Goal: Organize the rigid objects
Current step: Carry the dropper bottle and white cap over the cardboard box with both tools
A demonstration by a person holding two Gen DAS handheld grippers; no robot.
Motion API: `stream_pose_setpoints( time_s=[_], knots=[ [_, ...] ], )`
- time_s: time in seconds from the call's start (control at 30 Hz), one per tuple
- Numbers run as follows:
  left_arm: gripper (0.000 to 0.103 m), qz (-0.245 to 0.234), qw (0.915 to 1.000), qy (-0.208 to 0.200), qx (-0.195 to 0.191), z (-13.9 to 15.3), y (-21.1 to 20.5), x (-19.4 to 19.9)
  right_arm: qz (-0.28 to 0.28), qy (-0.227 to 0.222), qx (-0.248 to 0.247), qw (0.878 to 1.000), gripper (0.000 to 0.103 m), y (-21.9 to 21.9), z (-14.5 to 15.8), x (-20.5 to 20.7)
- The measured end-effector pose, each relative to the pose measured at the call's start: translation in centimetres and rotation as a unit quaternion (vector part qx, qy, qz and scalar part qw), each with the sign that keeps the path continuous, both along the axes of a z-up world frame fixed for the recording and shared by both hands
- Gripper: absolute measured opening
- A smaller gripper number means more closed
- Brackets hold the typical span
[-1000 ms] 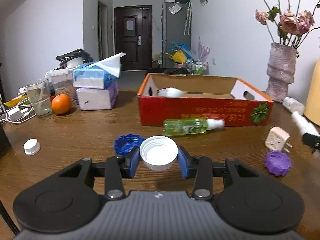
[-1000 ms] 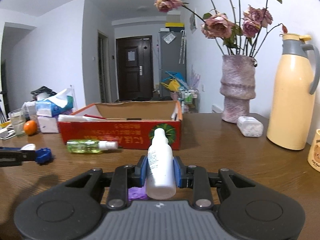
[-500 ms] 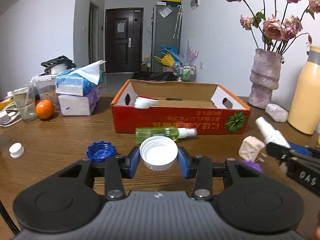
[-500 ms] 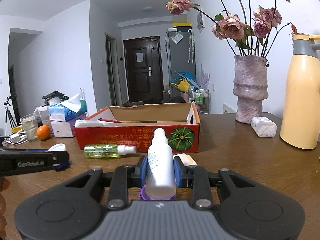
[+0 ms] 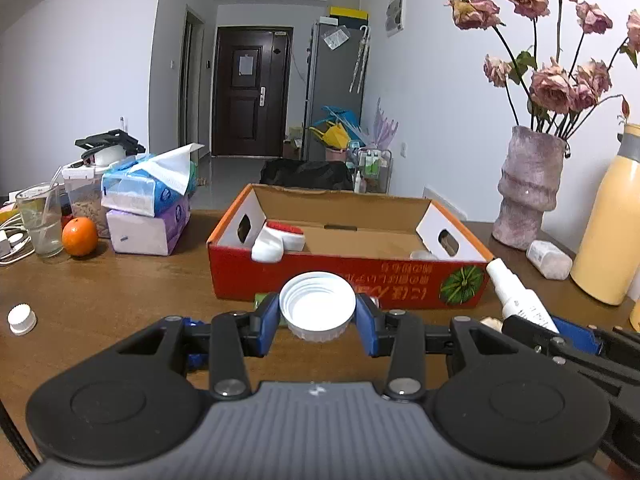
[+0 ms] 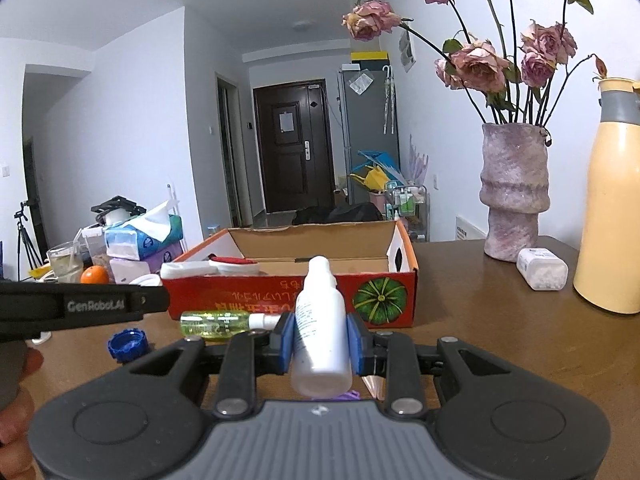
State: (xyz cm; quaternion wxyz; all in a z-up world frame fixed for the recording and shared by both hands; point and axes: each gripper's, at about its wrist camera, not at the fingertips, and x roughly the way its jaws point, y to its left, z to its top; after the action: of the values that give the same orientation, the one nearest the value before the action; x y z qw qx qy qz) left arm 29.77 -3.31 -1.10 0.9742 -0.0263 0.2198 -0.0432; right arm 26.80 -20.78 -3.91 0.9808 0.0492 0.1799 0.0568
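Moved: both hand-held grippers have come nearer the red box (image 5: pixel 348 280).
Left hand-held gripper (image 5: pixel 317 312): clamps white ribbed cap (image 5: pixel 317 306), hollow side up, above bench (image 5: pixel 120 292).
Right hand-held gripper (image 6: pixel 320 340): grips white spray bottle (image 6: pixel 320 320), nozzle forward.

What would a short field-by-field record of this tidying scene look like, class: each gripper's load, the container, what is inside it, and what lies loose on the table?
left gripper: shut on white cap, open side up
right gripper: shut on white spray bottle, nozzle pointing away
container: red cardboard box, open top, on wooden table
inside box: white and red item at left end
loose on table: green spray bottle, blue cap, small white cap
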Motion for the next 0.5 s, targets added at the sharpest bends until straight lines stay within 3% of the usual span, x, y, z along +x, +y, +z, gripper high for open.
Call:
stream_pose_setpoints(
  time_s=[0.5],
  knots=[
    [0.041,0.014,0.9998,-0.016,-0.004,0.9,-0.6,3.4,0.002,-0.012,0.016,1.000,0.027,0.2,0.9,4.2]
  ],
)
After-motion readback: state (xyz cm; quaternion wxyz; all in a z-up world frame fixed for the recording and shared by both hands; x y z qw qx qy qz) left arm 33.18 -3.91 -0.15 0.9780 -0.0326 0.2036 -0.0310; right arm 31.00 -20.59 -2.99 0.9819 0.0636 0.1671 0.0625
